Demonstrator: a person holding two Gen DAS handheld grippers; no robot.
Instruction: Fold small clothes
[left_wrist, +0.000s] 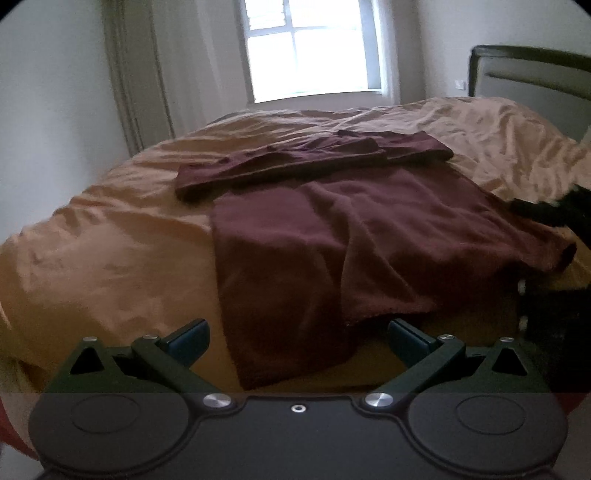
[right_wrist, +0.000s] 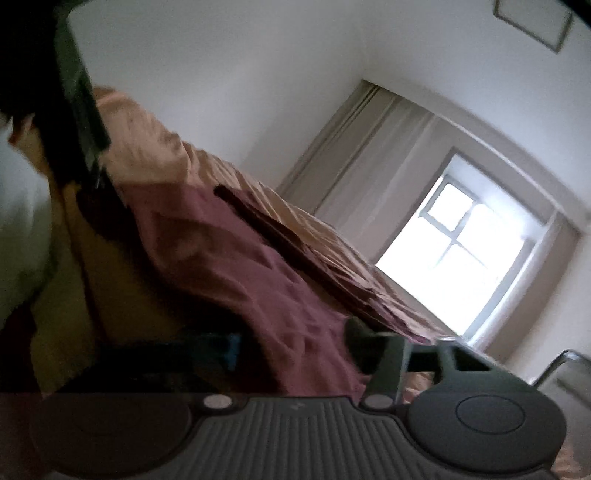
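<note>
Garment: I see a maroon cloth (left_wrist: 369, 236) spread on the bed (left_wrist: 110, 243), wrinkled, its near edge hanging over the bed's front side; my right wrist view (right_wrist: 236, 266) shows it too, blurred and tilted.
Folded piece: a second maroon piece (left_wrist: 314, 155) lies flat behind it, farther up the bed; the two touch or overlap along one edge.
Left gripper: my left gripper (left_wrist: 297, 332) sits low before the hanging edge, jaws spread wide, nothing between them; the cloth falls between the two blue fingertips (left_wrist: 188, 336) without being pinched.
Right gripper: my right gripper (right_wrist: 291, 347) is heavily blurred; its jaws stand apart with cloth lying across the gap, but I cannot tell if they have hold of it. In the left view a dark shape at the right edge, over the cloth's far corner, may be this gripper; too blurred to say.
Room: a bright window (left_wrist: 314, 48) with pale curtains (left_wrist: 147, 74) beyond the bed, a dark headboard (left_wrist: 532, 70) at right.
</note>
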